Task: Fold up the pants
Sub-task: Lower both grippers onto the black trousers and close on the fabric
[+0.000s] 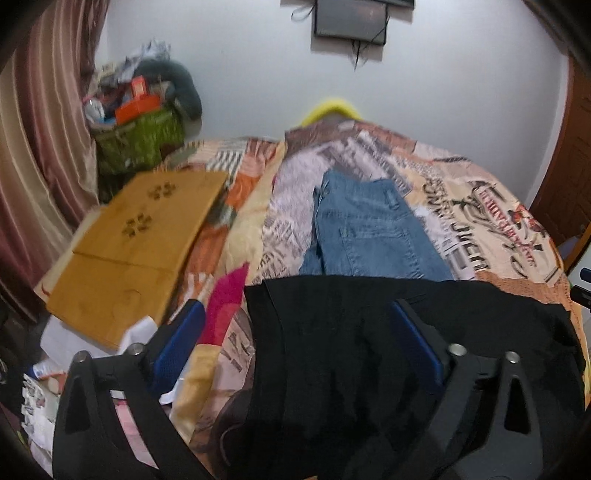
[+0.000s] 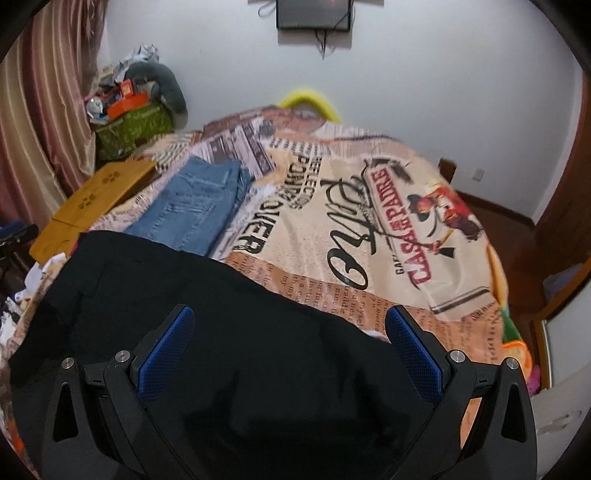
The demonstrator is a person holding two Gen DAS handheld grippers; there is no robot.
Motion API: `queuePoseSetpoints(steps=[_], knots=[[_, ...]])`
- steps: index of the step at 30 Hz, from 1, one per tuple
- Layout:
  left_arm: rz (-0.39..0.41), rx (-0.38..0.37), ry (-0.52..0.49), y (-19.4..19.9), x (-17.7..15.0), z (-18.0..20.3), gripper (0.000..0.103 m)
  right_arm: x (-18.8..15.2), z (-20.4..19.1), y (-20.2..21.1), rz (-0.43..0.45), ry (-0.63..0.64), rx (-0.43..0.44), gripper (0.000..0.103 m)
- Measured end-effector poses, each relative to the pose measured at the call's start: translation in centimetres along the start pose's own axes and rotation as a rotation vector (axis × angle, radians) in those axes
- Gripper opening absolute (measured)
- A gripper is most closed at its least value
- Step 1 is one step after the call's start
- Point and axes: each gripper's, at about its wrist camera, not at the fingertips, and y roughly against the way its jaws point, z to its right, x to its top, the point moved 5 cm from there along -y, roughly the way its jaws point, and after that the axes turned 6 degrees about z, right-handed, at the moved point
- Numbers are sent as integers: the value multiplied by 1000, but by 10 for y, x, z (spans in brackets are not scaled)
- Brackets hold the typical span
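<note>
Black pants (image 1: 332,350) lie spread on the near part of the bed (image 2: 369,258), under both grippers: left gripper (image 1: 295,332) and right gripper (image 2: 290,336) hover with jaws wide, holding nothing. Folded blue jeans (image 1: 365,229) lie beyond.

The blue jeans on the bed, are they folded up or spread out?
Folded. The jeans lie as a short, compact stack with a layered edge, back pocket on top, beyond the black pants.

black pants (image 1: 332,350): near end cut off by bottom edge
wall screen (image 2: 314,14): top cut off
green basket (image 1: 140,140): contents blurred
</note>
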Motion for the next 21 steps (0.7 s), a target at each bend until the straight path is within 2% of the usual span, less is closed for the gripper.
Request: queuePoseSetpoints(steps=[3, 8, 12, 15, 17, 21], knots=[[-70, 37, -2, -32, -5, -4, 86, 2, 2, -22, -30, 17, 21, 102], [-190, 39, 24, -77, -18, -14, 71, -1, 1, -59, -102, 34, 94, 99], [-276, -31, 89, -105, -28, -18, 70, -4, -4, -86, -150, 75, 133, 89], [-298, -35, 101, -114, -30, -19, 68, -8, -11, -106, -201, 92, 180, 77], [-307, -49, 117, -116, -29, -20, 65, -11, -17, -117, -228, 114, 200, 75], [-319, -68, 139, -121, -25, -18, 55, -21, -28, -129, -268, 125, 245, 61]])
